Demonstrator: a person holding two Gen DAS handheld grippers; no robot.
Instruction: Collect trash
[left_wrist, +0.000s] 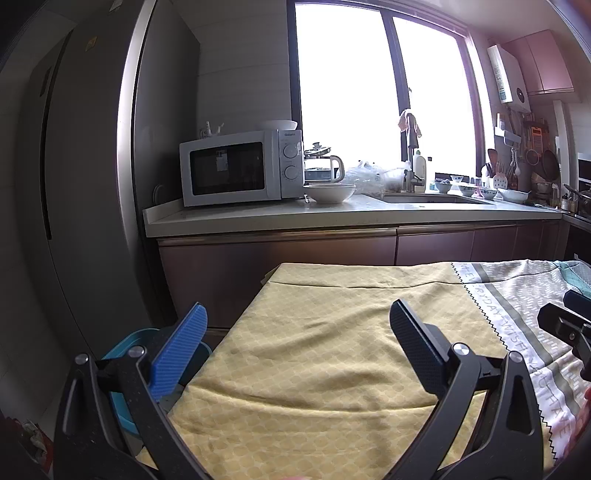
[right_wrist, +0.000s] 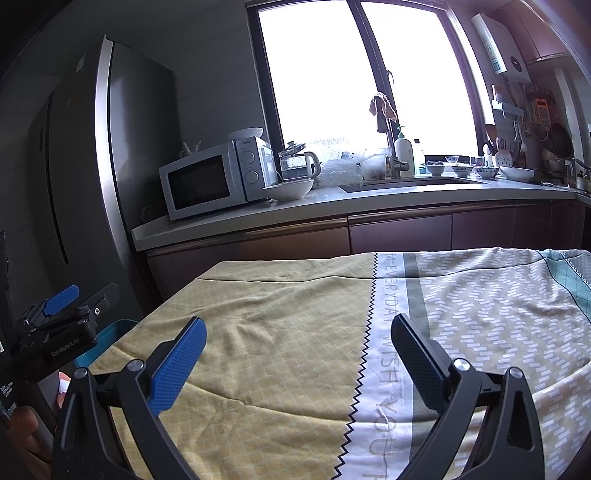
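Note:
A table under a yellow and grey-patterned cloth (left_wrist: 332, 350) (right_wrist: 280, 332) fills the foreground of both views, and no trash shows on it. My left gripper (left_wrist: 297, 319) hangs open over the cloth's left part, nothing between its fingers. My right gripper (right_wrist: 298, 334) is open too, over the cloth's middle, also holding nothing. A blue bin (left_wrist: 122, 384) (right_wrist: 107, 339) stands on the floor at the table's left edge, partly hidden behind the left gripper. In the right wrist view the left gripper (right_wrist: 62, 299) shows at the left edge, above the bin.
A tall grey fridge (left_wrist: 81, 184) stands at the left. Behind the table runs a kitchen counter (left_wrist: 332, 218) with a white microwave (left_wrist: 240, 168), a white bowl (left_wrist: 330, 192), a kettle, plastic bags, a sink and dishes. A bright window (left_wrist: 376, 85) is above it.

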